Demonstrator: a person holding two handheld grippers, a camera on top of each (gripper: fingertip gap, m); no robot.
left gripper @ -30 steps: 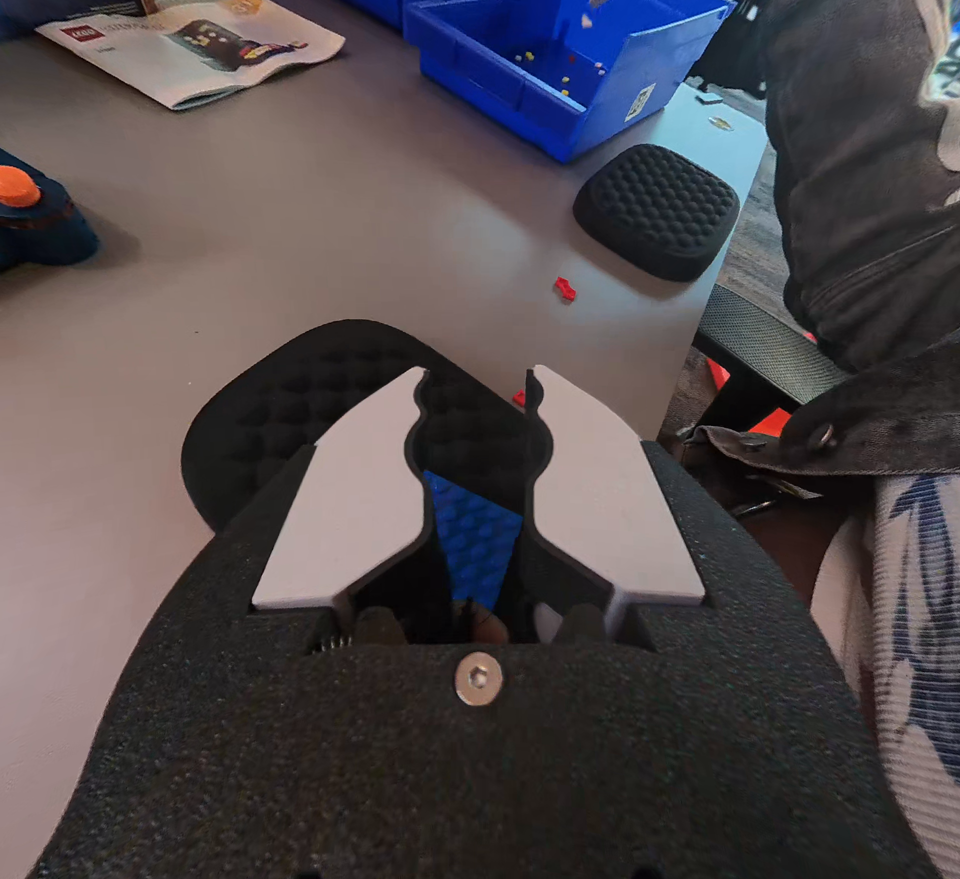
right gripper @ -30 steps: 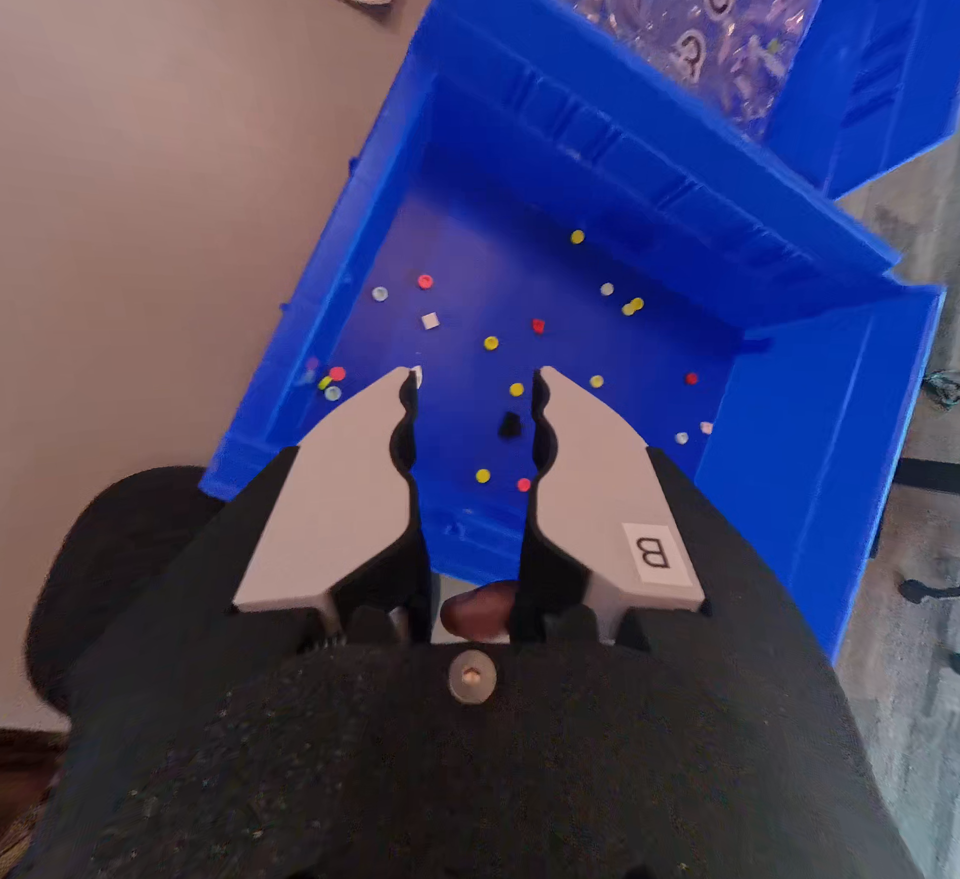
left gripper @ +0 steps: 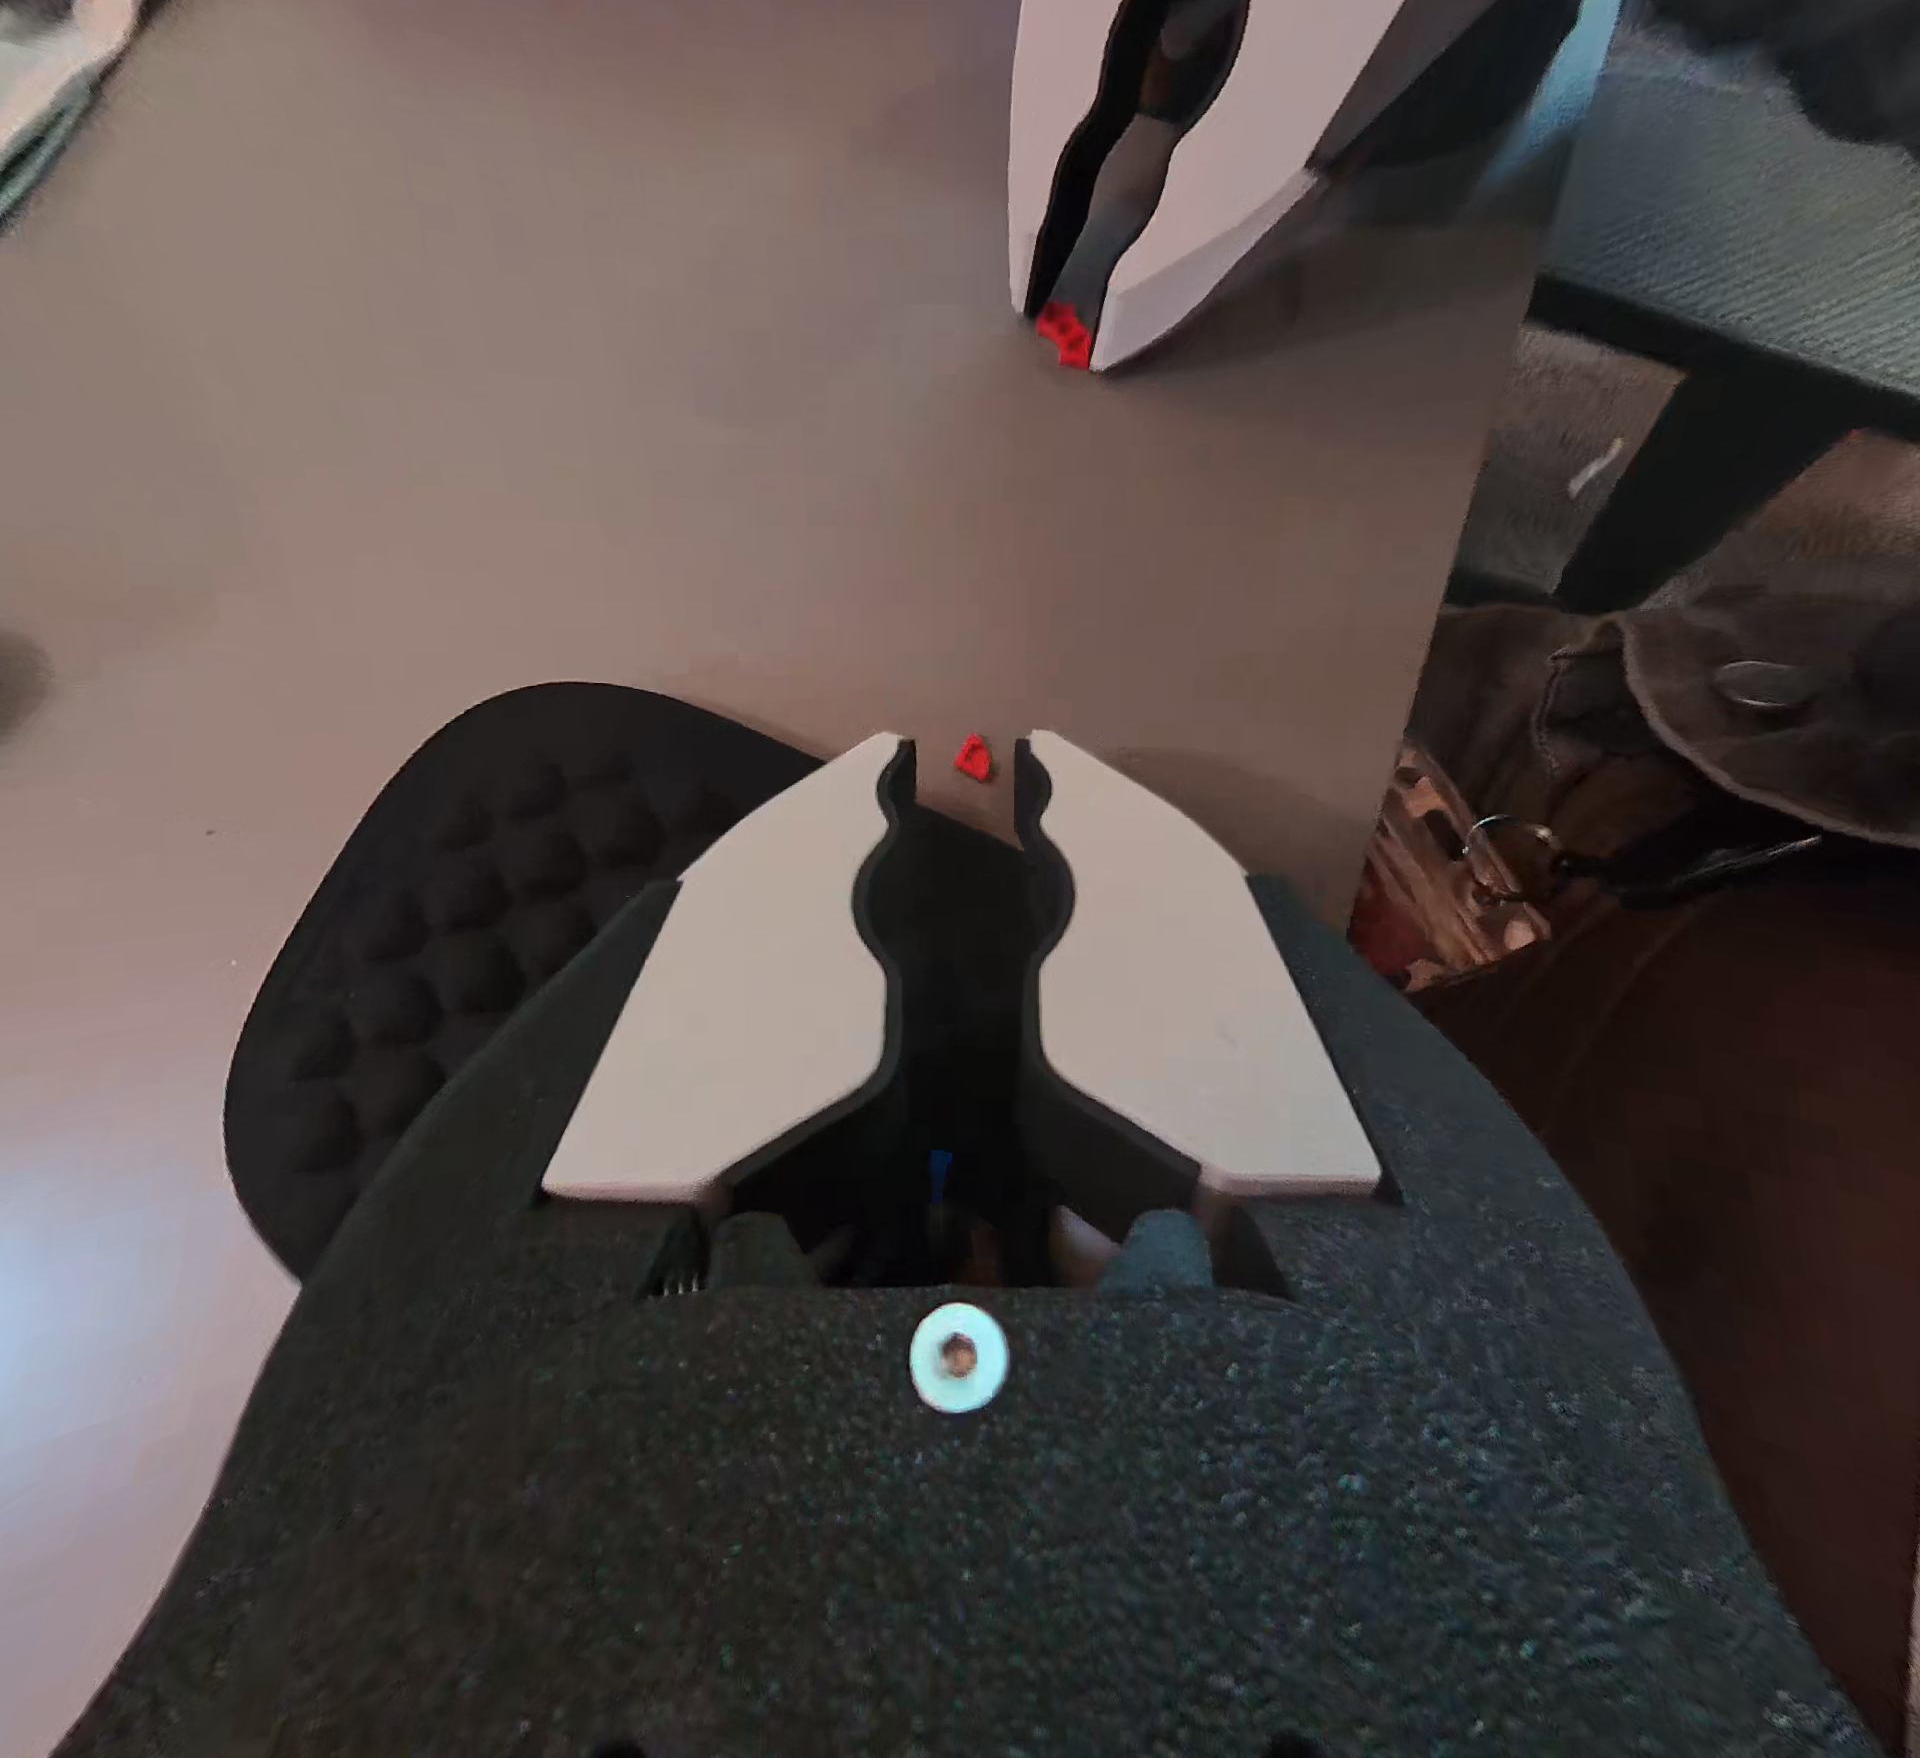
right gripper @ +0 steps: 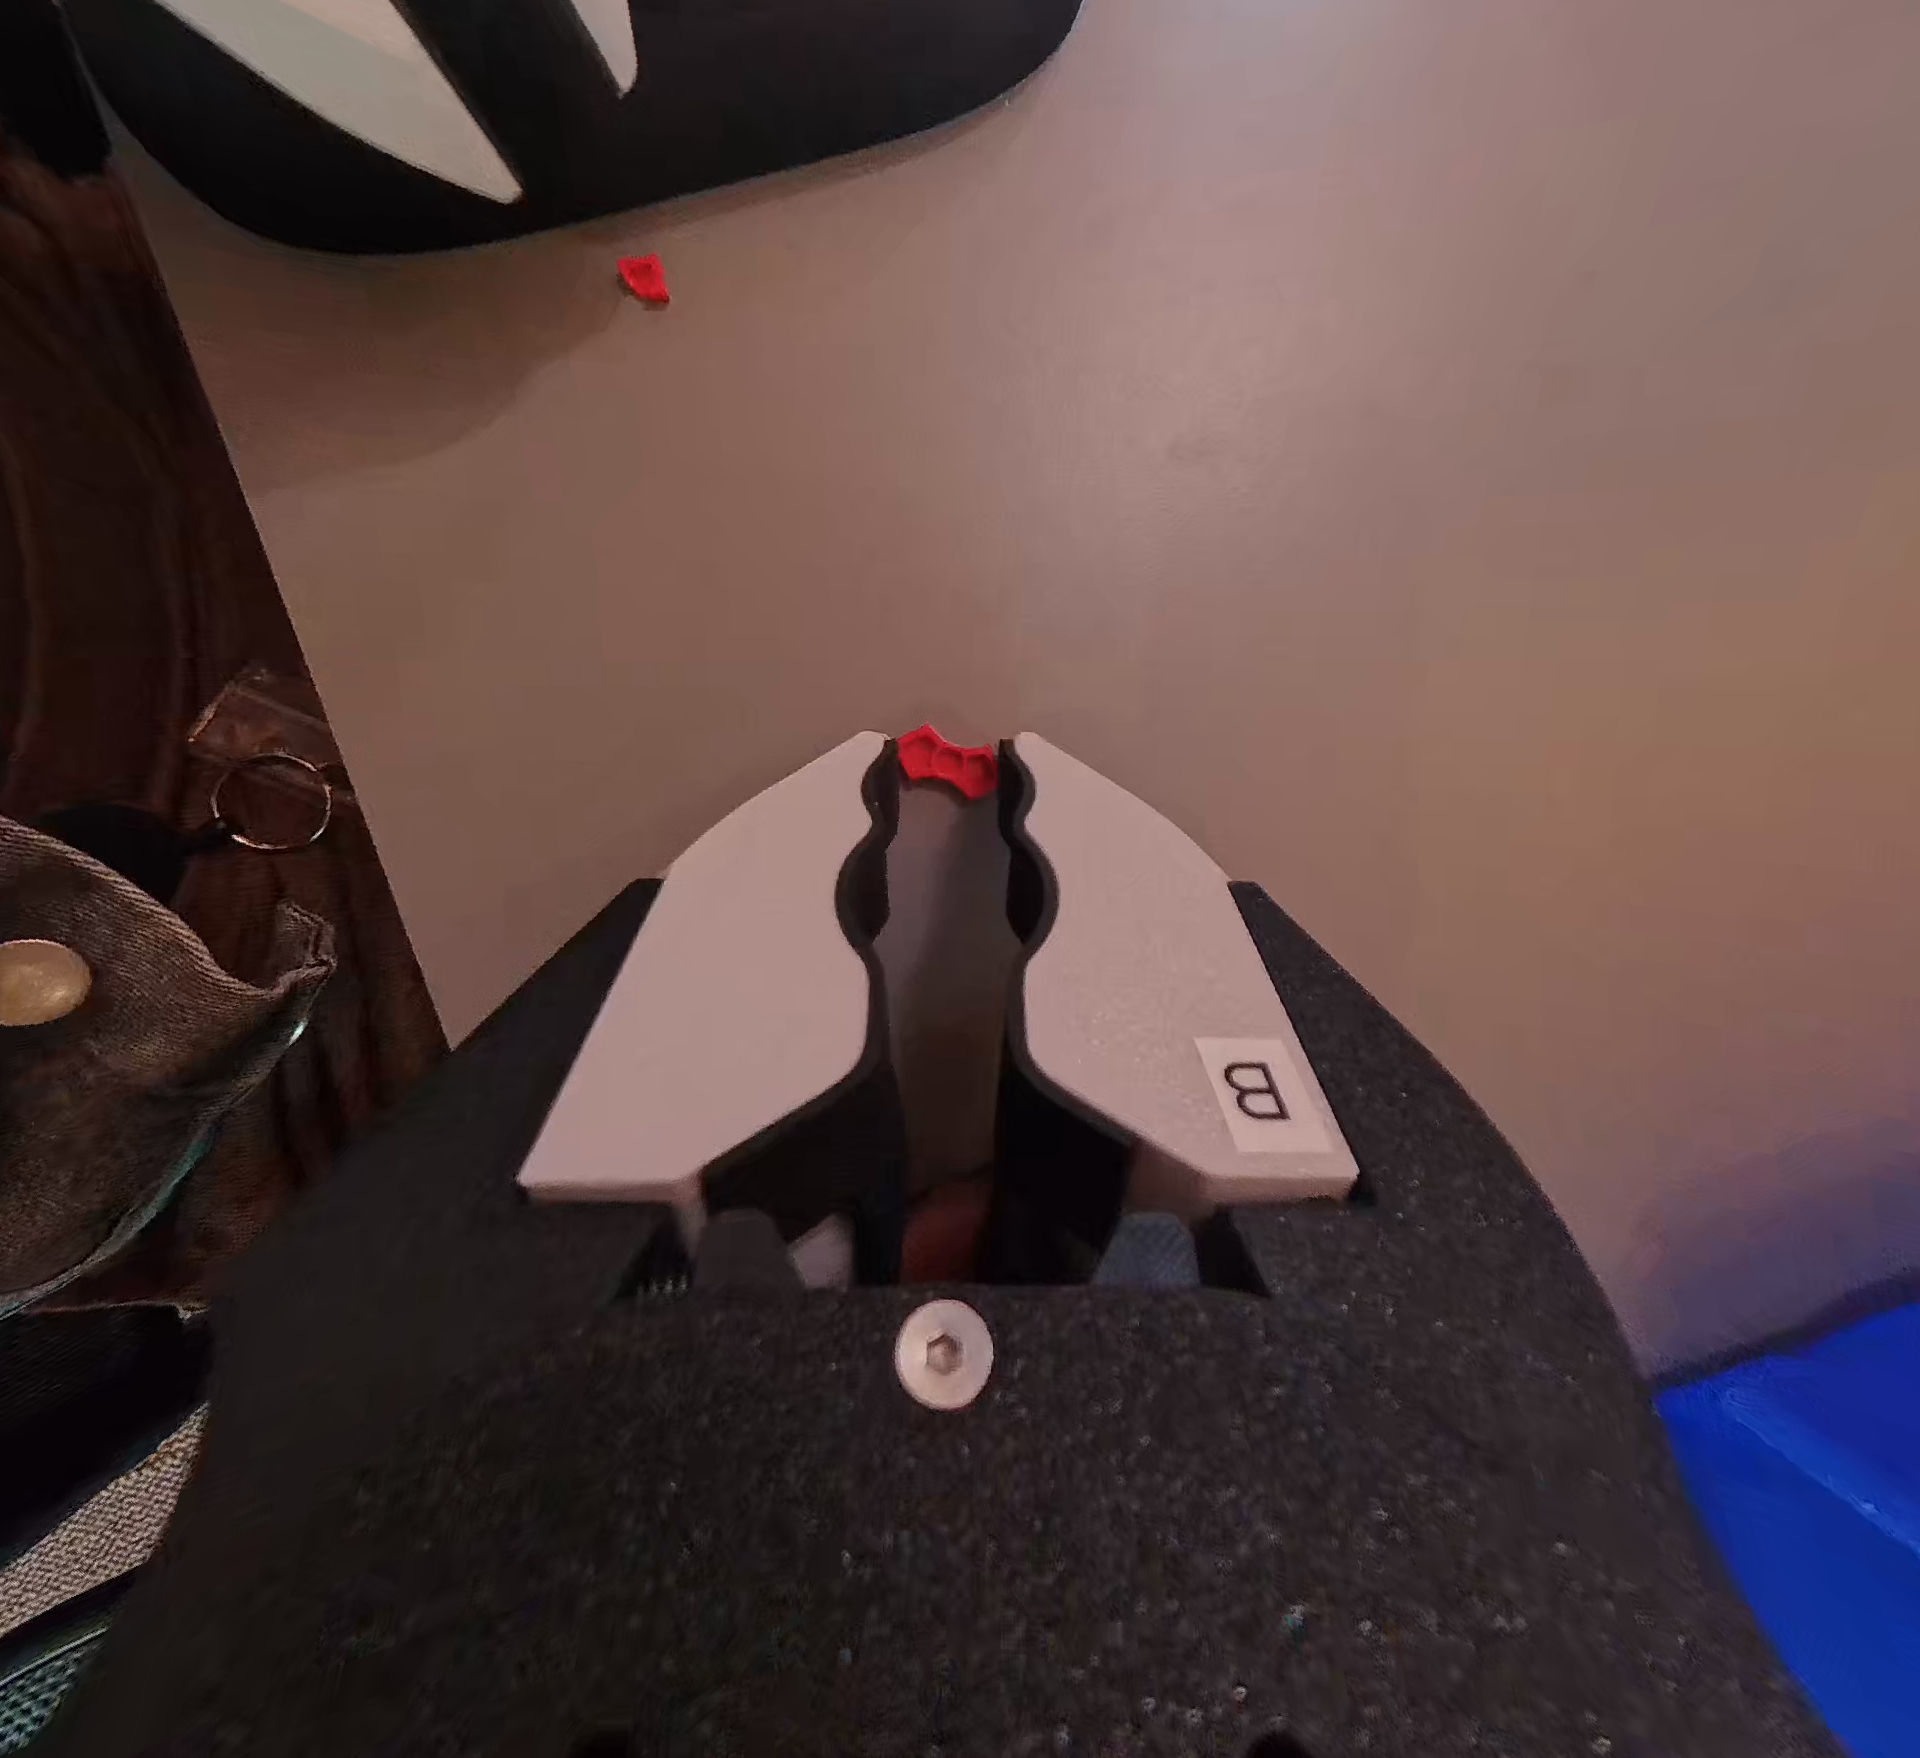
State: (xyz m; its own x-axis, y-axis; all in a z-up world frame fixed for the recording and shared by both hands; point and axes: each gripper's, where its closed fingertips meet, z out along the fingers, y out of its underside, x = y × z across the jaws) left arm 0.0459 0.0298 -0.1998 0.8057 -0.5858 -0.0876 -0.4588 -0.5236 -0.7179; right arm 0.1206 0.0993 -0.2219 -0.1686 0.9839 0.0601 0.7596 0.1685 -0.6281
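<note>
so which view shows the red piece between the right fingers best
The right wrist view: the red piece sits centred and sharp between the right gripper fingertips, against the grey table. The left wrist view shows it farther off and blurred, partly hidden at those fingertips.

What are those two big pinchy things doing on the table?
A person holds a gripper in each hand over a grey table. The right gripper pinches a small red plastic piece at its fingertips, down at the tabletop. The left gripper is open, with a second red piece lying just ahead, beside a black dimpled pad.
</note>
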